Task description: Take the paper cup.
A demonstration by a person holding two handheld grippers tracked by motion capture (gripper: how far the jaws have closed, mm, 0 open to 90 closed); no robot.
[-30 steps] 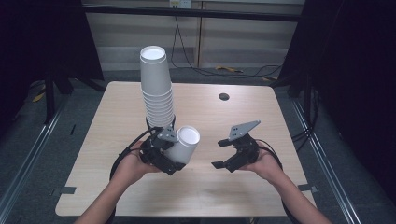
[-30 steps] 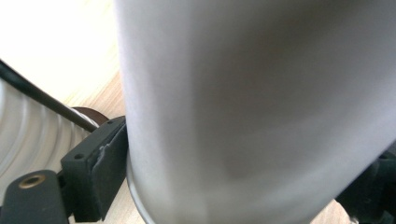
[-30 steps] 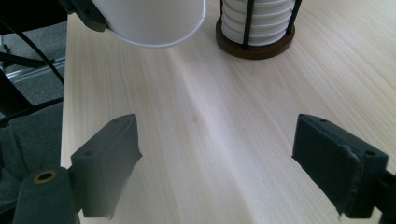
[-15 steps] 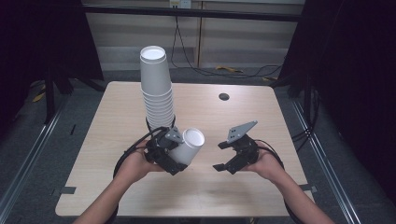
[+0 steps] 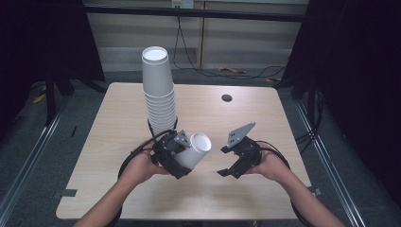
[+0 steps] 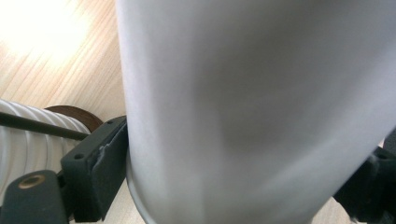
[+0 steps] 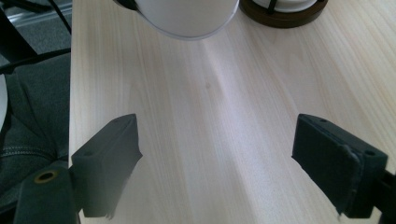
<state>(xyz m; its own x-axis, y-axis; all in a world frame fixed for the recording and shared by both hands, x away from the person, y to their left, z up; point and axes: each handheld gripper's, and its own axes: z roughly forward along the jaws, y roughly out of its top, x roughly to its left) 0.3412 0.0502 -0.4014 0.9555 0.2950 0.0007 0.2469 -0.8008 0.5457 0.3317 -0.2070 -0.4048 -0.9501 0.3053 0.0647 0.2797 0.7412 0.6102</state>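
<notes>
Since a second ago the white paper cup (image 5: 195, 150) has tipped further over, its open mouth now aimed toward two o'clock. In the high view the left gripper (image 5: 176, 158) clamps it at its base, just in front of the tall stack of nested white paper cups (image 5: 159, 90) on the pale wooden table (image 5: 118, 118). The left gripper view shows the cup's smooth matte wall (image 6: 252, 107) squeezed between both black jaws. In the right gripper view the right gripper (image 7: 217, 163) has its jaws wide apart over bare wood grain.

White paper cup (image 5: 195, 150) in the black left gripper (image 5: 176, 158), white stack of cups (image 5: 160, 90) on a dark brown base (image 7: 281, 13), pale wood-grain table (image 5: 118, 118).
</notes>
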